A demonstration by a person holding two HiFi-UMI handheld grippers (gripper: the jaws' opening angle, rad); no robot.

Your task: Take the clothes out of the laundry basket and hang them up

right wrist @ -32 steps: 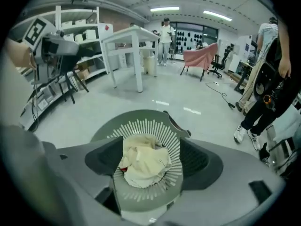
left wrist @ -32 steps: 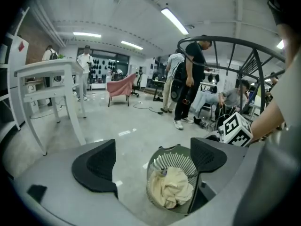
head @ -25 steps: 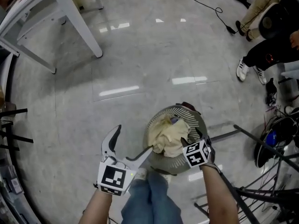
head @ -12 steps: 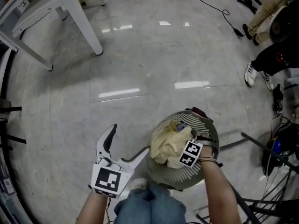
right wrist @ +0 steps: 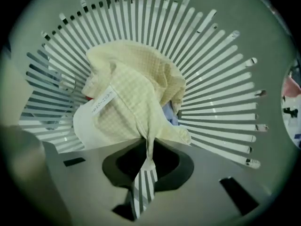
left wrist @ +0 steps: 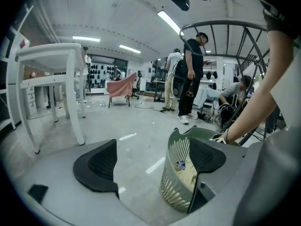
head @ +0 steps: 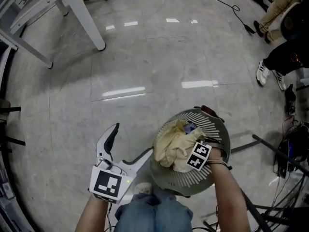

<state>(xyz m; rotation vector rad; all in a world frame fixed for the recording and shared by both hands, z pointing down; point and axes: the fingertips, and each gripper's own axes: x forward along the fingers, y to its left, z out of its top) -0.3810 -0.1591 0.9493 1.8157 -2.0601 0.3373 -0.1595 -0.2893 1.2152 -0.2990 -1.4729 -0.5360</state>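
A grey-green slatted laundry basket (head: pixel 218 125) stands on the floor in front of me. A pale yellow checked garment (head: pixel 170 143) lies bunched in it, over something blue (right wrist: pixel 170 113). My right gripper (head: pixel 195 154) points straight down into the basket (right wrist: pixel 221 79). Its jaws have just been closing and are shut on a fold of the yellow garment (right wrist: pixel 136 88), with a white tag showing beside the fold. My left gripper (head: pixel 131 141) hangs open and empty to the left of the basket (left wrist: pixel 175 173), which shows between its pads (left wrist: pixel 101 166).
A white table leg (head: pixel 87 23) stands at the far left. People's legs and shoes (head: pixel 270 71) and a floor cable (head: pixel 231 8) are at the right. Black metal tubes (head: pixel 270 149) run close by the basket's right side. My own jeans (head: pixel 152 211) are below.
My right gripper has sunk deeper into the basket and its marker cube has rolled. The left gripper has dropped a little toward the lower left, still open.
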